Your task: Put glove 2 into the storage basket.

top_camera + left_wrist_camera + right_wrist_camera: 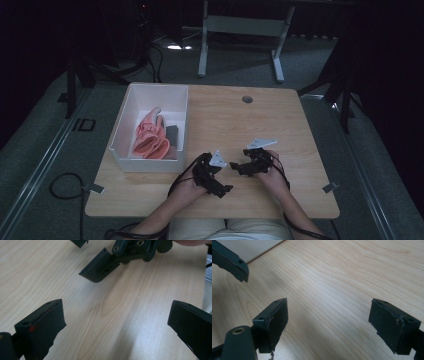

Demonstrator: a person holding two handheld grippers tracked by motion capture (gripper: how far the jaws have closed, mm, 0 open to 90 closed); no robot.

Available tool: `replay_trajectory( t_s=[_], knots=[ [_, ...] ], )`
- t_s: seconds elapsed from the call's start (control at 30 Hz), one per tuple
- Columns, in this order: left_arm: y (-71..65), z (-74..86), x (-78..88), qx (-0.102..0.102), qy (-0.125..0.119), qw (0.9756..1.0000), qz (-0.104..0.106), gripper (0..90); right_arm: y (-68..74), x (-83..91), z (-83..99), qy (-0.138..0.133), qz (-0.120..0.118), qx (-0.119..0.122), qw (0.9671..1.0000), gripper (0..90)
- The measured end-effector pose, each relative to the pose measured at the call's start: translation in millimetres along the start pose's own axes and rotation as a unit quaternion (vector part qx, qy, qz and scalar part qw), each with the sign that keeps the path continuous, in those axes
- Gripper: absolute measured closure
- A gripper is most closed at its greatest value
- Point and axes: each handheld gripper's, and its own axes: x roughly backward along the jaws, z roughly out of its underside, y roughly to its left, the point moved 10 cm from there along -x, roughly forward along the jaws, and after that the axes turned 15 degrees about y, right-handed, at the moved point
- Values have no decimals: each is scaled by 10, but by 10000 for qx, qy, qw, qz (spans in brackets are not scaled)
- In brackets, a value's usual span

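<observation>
The table is pale wood with fine, wavy grain and rounded corners; a small dark round cap sits near its far edge. At its left stands a white bin, rectangular, smooth-walled and open at the top; inside lies a pink glove, soft and rumpled, its fingers pointing toward the far wall, with a small dark grey block just beside it on the right.

The left gripper and the right gripper are held near the table's near edge, close together and facing each other over bare wood, both well apart from the glove; the left one is the nearer to the bin, just off its near right corner. Each is black, angular and matt, with a grey three-cornered plate on top and a cable trailing back along the forearm.

In the left gripper view the left gripper has its jaws spread wide with nothing between them; the pads are blocky with rough edges, one marked with a red fleck; the other gripper's jaw hangs above the wood farther off. In the right gripper view the right gripper is likewise released, wide apart and empty; its pad edges look worn and frayed, and the bin's white wall shows at the upper left.

Open room lies across the table's middle and right half; the bin takes up the left side, and the near edge is close under both hands.
</observation>
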Motion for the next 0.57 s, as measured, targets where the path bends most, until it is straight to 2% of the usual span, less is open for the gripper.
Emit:
replay_trajectory(
  t_s=[0.13, 0.4, 0.57],
  knots=[
    [-6, 47, -92, 76, -36, 10000, 51, 5, -21, -26, 38, -97, 100, 102, 9999, 155],
    [-11, 103, -149, 81, 23, 10000, -30, 5, -50, -64, 112, -119, 189, 226, 9995, 144],
    [-31, 100, -142, 74, -5, 10000, -5, 5, -53, -60, 111, -178, 236, 271, 9992, 144]
  ],
)
